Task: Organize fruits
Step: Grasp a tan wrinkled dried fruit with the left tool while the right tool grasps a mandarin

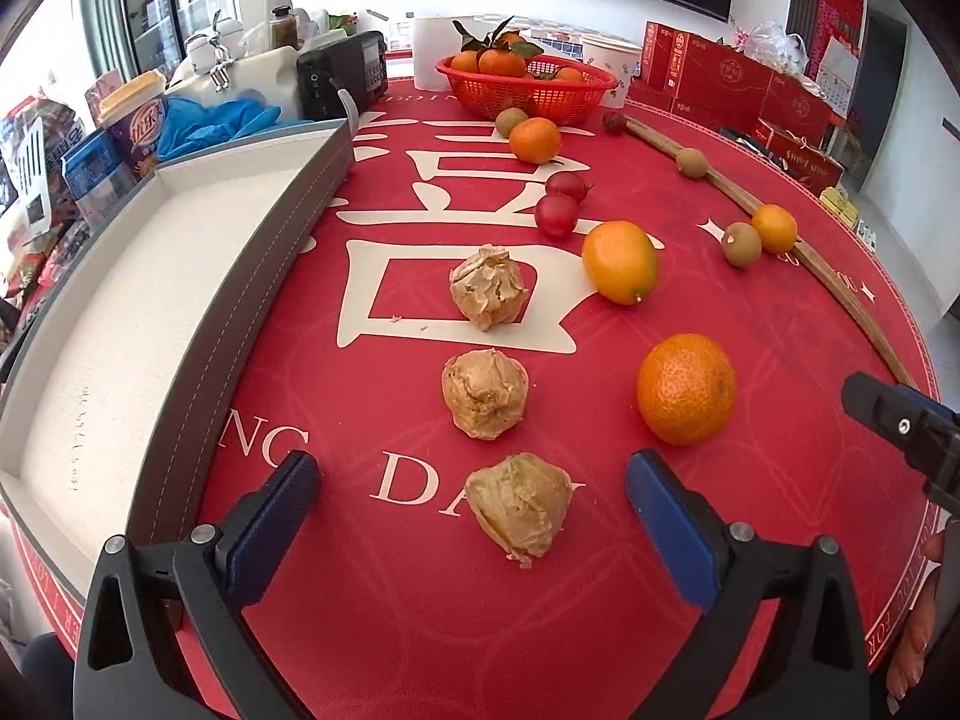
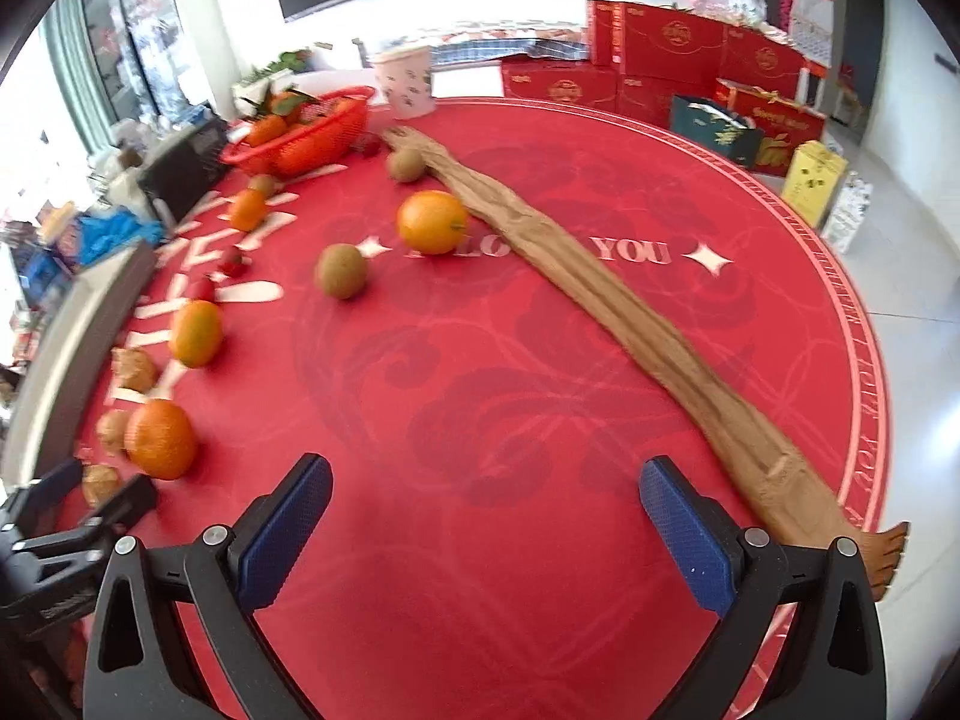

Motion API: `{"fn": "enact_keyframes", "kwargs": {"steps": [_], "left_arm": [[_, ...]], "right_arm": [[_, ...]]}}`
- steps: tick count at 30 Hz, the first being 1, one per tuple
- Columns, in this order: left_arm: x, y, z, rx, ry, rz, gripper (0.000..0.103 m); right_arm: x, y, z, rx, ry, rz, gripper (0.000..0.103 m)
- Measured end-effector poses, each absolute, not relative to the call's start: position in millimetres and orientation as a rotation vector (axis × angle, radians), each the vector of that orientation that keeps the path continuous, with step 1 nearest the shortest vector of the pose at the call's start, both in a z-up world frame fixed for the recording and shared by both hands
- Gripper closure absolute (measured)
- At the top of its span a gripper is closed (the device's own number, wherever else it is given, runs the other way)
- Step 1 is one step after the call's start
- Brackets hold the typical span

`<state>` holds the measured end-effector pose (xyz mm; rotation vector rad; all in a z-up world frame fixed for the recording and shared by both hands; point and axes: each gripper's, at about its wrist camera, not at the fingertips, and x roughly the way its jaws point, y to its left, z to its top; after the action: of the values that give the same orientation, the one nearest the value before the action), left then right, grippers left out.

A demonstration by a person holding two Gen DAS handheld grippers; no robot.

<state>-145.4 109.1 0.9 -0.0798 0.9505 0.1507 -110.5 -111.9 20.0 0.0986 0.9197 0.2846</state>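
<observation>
Straddling husked fruit (image 1: 519, 509), left tool (image 1: 471, 495) open

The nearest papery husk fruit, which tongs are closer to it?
Left. The left tongs straddle the husk fruit, open and not touching. The right tongs hover over bare cloth off to its right.

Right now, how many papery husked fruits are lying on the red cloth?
3, in a line beside the tray: the nearest husked fruit between the open left gripper fingers, the middle husked fruit just beyond, the far husked fruit on the white character. None seem hidden.
</observation>
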Motion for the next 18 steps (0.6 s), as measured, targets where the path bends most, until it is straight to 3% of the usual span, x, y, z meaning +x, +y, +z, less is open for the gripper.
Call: {"fn": "enact_keyframes", "kwargs": {"steps": [2, 4, 6, 14, 18], "left_arm": [[-149.9, 107.4, 4.9, -0.07, 0.932, 0.131, 0.024], [-152.8, 106.1, 8.7, -0.057, 0.916, 0.106, 0.064], [-154.8, 108.1, 9.6, -0.049, 0.909, 0.093, 0.076], [-181.1, 129.4, 16.4, -0.07, 0.885, 0.103, 0.076], [-189.9, 134.7, 32.9, -0.066, 0.823, 0.102, 0.076]], "right_arm": [[-113.1, -101.0, 26.7, 0.097, 0.885, 0.343, 0.0], [-113.0, -87.7, 27.6, 0.062, 0.879, 0.368, 0.0], [-111.8, -74.3, 27.9, 0.051, 0.883, 0.417, 0.0], [-113.1, -14.7, 26.2, -0.069, 0.885, 0.549, 0.001], [-112.0, 7.4, 14.9, -0.129, 0.935, 0.588, 0.032]]}}
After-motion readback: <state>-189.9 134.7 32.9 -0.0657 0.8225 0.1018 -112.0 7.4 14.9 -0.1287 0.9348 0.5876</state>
